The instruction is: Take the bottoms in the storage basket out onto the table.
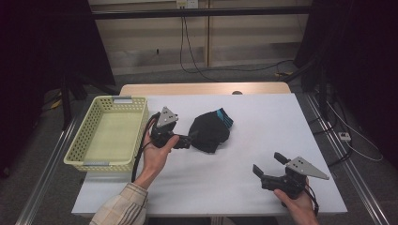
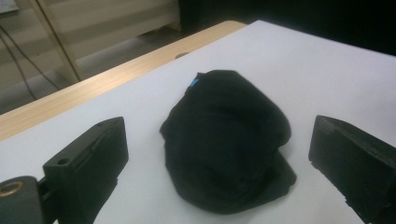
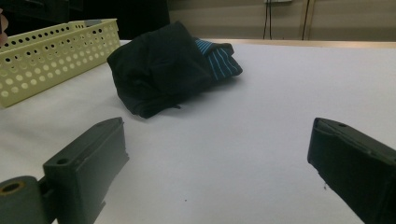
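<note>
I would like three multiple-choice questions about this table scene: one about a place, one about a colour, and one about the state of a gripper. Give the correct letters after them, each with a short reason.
1. Where does the basket stand?
A. at the table's left edge
B. at the table's right edge
C. on the floor

2. What colour are the stripes on the black sock bundle?
A. red
B. blue
C. yellow

3. How is the left gripper?
A. shut on the bundle
B. open, jaws on either side of the bundle
C. lying inside the basket

Answers: 1 A, the high view shows it left of the bundle. 2 B, blue stripes show in the right gripper view. 3 B, the left gripper view shows both jaws apart from the cloth.
</note>
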